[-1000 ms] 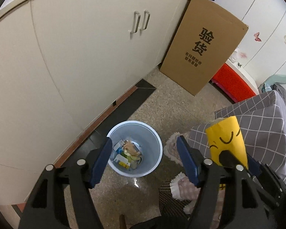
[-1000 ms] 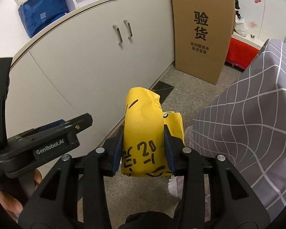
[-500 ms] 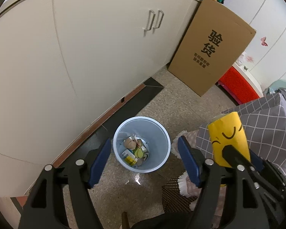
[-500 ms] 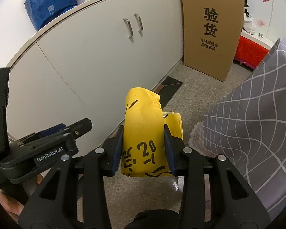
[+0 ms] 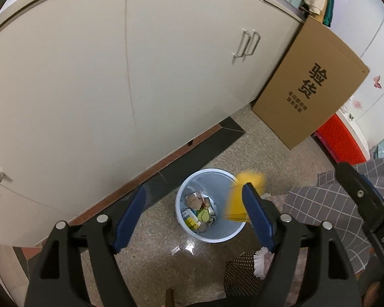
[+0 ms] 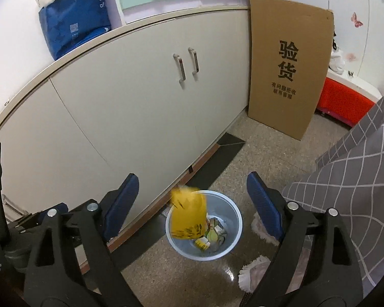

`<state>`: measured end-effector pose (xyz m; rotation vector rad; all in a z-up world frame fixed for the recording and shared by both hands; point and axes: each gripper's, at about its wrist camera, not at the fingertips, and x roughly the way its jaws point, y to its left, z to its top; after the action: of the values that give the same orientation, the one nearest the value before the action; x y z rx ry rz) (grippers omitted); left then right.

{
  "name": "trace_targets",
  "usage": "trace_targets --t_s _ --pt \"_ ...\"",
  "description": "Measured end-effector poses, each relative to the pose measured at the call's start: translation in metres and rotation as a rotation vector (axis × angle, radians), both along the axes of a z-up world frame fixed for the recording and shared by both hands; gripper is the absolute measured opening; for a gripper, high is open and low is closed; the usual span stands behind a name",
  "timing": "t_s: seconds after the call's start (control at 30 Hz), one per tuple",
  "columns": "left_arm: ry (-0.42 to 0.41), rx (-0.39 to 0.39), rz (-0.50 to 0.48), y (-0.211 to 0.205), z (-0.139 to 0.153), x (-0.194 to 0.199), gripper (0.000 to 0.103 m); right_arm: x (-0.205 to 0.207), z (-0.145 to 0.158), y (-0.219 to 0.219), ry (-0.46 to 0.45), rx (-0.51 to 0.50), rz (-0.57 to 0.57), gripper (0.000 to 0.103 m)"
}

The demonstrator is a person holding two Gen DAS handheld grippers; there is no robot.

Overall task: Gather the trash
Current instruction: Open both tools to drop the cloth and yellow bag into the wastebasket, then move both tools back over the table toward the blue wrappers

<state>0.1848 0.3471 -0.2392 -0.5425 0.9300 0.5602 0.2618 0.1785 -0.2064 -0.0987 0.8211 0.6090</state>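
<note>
A crumpled yellow bag (image 6: 189, 215) with black markings is in mid-air, blurred, just over the near-left rim of the light blue waste bin (image 6: 233, 245). My right gripper (image 6: 192, 179) hangs above it, its jaws opening wide with nothing between the pads. In the left wrist view the yellow bag (image 5: 239, 199) drops at the right rim of the bin (image 5: 217, 235), which holds several bits of trash. My left gripper (image 5: 193, 189) is above the bin, jaws opening and empty. One finger (image 5: 358, 192) of the right gripper shows at the right.
The bin stands on a speckled floor beside a long white cabinet (image 6: 140, 107). A tall cardboard box (image 6: 289, 71) leans on the cabinet's end, with a red box (image 6: 343, 105) behind it. A grey checked cloth (image 6: 345, 192) and fluffy slippers (image 6: 256, 273) lie right of the bin.
The right jaws have sprung open and the yellow bag has left them, falling toward the bin. The left gripper has shifted so that the bin sits between its fingers.
</note>
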Motion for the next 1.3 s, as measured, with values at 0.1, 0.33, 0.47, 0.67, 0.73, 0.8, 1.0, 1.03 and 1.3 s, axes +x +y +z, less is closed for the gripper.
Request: trace_targets --t_s 0.1,0.33,0.47,0.67,0.73,0.8,1.0,1.03,1.3 --pt "-0.015 -0.013 0.008 0.0 0.003 -0.001 0.076 -0.001 -0.002 -0.007 0.007 -0.012 -0.014 0.085" --pt "-0.046 0.002 -0.031 -0.018 0.018 -0.002 0.076 -0.009 -0.003 -0.03 0.046 -0.021 -0.042 0.085" --pt "-0.078 0.016 -0.054 -0.035 0.036 -0.006 0.076 -0.018 0.013 -0.046 0.055 0.02 -0.04 0.085" --pt "-0.142 0.038 -0.104 -0.069 0.066 -0.007 0.078 -0.03 0.05 -0.082 0.012 0.096 -0.053 0.085" --pt "-0.165 0.053 -0.141 -0.088 0.08 -0.006 0.079 -0.034 0.064 -0.1 -0.005 0.116 -0.067 0.085" --pt "-0.182 0.068 -0.172 -0.107 0.091 -0.003 0.079 -0.037 0.075 -0.118 -0.023 0.132 -0.088 0.085" --pt "-0.219 0.065 -0.316 -0.18 0.117 0.012 0.08 -0.041 0.104 -0.187 -0.067 0.156 -0.177 0.085" --pt "-0.226 0.059 -0.328 -0.19 0.12 0.015 0.08 -0.04 0.109 -0.199 -0.074 0.157 -0.189 0.085" --pt "-0.245 0.058 -0.535 -0.302 0.142 0.051 0.08 -0.026 0.125 -0.318 -0.119 0.123 -0.359 0.077"
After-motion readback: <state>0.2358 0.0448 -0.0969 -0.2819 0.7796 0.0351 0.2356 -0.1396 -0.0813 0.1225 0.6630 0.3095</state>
